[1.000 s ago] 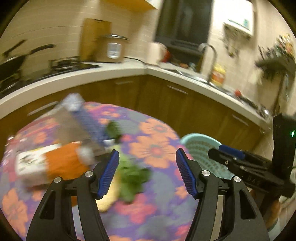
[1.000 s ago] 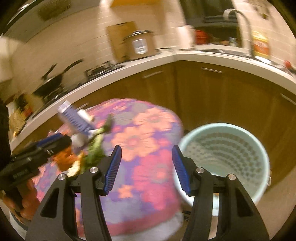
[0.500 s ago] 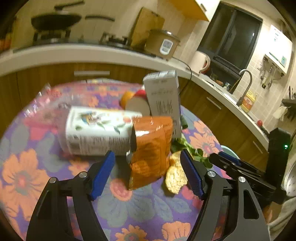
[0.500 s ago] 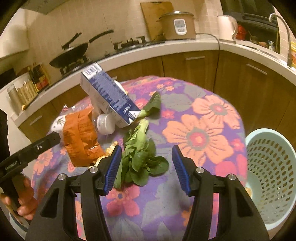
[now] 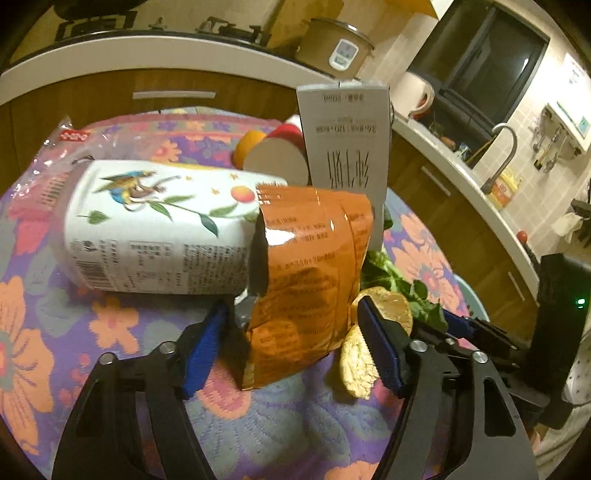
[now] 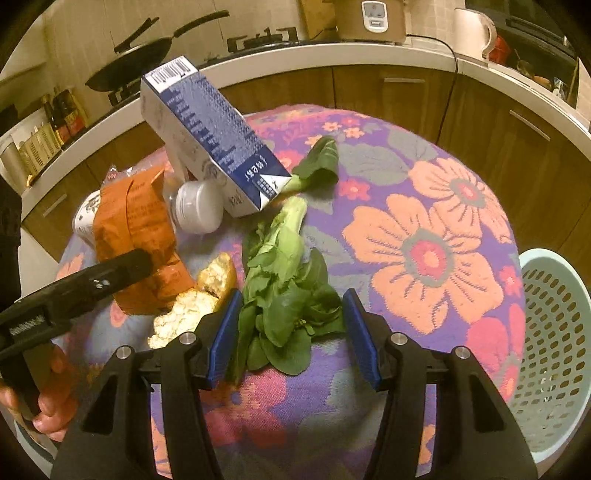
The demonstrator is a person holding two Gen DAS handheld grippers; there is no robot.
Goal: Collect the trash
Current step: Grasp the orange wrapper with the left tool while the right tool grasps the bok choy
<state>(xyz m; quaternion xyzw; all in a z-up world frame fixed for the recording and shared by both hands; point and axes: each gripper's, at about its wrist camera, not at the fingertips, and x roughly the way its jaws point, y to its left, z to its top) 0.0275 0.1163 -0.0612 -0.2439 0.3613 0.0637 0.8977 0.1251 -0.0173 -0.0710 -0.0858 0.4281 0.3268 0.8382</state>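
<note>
Left tongs (image 5: 291, 332) are closing around the orange bag (image 5: 310, 273), right tongs (image 6: 291, 332) around the greens (image 6: 284, 295); neither is gripping yet. All trash is lying beside the carton (image 6: 210, 136) on the tabletop (image 6: 436, 236); the basket (image 6: 554, 332) looks empty.

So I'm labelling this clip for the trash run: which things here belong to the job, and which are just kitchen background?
Job:
- orange snack bag
- leafy greens
- bread pieces
- blue carton
- white flowered bottle
- perforated bin
- both tongs, closing: left, right

Background:
- rice cooker
- wok
- kettle
- faucet
</note>
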